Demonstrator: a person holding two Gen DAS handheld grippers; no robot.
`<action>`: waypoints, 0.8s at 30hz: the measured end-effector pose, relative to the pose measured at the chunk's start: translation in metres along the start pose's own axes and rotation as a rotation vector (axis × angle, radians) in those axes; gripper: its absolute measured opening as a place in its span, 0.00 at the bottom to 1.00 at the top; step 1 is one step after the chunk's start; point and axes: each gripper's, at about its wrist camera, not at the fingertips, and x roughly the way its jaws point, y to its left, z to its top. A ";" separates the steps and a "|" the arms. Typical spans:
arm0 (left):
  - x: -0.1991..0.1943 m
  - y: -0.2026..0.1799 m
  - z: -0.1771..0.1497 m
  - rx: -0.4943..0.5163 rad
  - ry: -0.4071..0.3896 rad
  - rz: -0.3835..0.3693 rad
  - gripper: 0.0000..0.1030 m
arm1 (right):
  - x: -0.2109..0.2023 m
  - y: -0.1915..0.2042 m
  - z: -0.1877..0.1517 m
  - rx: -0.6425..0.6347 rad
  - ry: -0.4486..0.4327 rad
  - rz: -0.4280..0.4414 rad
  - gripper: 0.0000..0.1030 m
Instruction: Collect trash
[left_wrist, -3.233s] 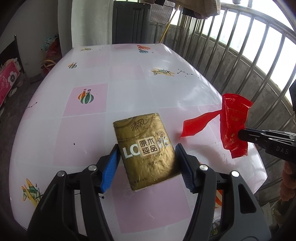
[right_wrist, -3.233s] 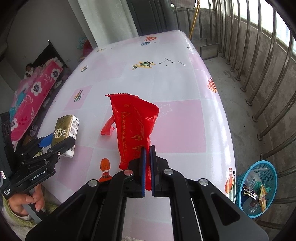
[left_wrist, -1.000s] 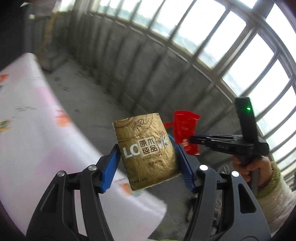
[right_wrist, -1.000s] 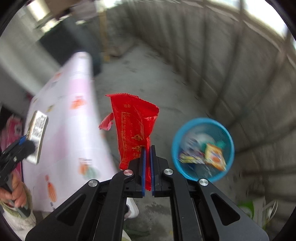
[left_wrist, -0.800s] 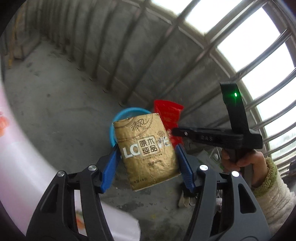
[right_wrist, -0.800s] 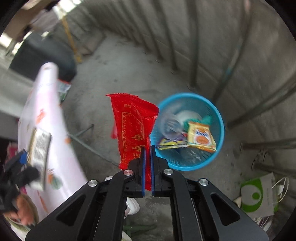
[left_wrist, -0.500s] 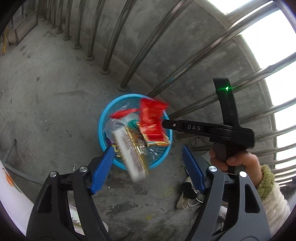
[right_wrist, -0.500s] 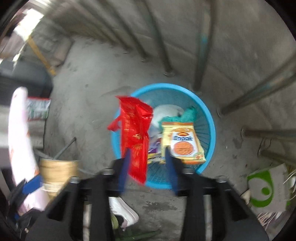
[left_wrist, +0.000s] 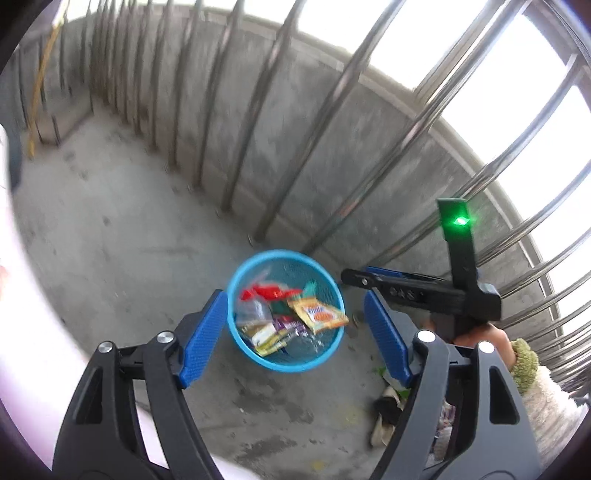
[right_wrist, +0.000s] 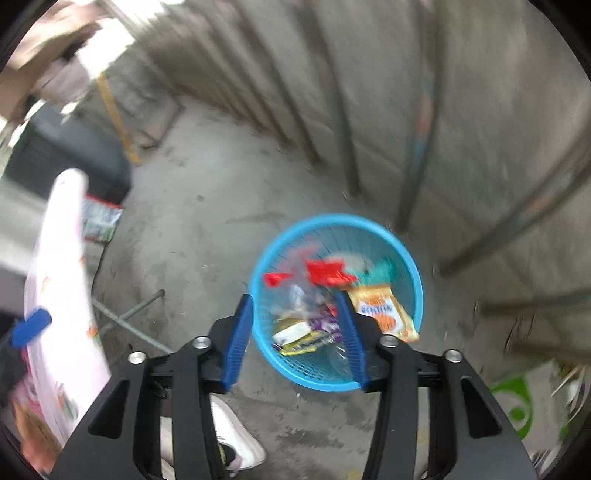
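Note:
A blue mesh trash basket (left_wrist: 236, 306) stands on the concrete floor, also in the right wrist view (right_wrist: 410, 258). In it lie the red wrapper (left_wrist: 271, 292) (right_wrist: 327, 273), the gold tissue pack (left_wrist: 264, 334) (right_wrist: 291, 328), an orange snack bag (left_wrist: 317, 314) and other wrappers. My left gripper (left_wrist: 295, 332) is open and empty above the basket. My right gripper (right_wrist: 297, 332) is open and empty above it too; it shows from the side in the left wrist view (left_wrist: 354, 278).
A metal railing on a low concrete wall (left_wrist: 295, 129) runs behind the basket. The pink table edge (right_wrist: 59, 277) is at the left. A white shoe (right_wrist: 236, 443) and a green-and-white bag (right_wrist: 524, 402) lie on the floor.
Both grippers swung from the table to above the basket and opened. The gold pack and the red wrapper dropped into the basket.

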 end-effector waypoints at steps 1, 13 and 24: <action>-0.020 -0.001 -0.001 0.011 -0.042 0.011 0.79 | -0.018 0.016 0.000 -0.058 -0.043 -0.003 0.60; -0.235 0.014 -0.081 -0.105 -0.445 0.465 0.91 | -0.186 0.183 -0.054 -0.436 -0.494 0.066 0.94; -0.300 0.046 -0.191 -0.454 -0.438 0.931 0.91 | -0.191 0.272 -0.149 -0.488 -0.520 0.177 0.94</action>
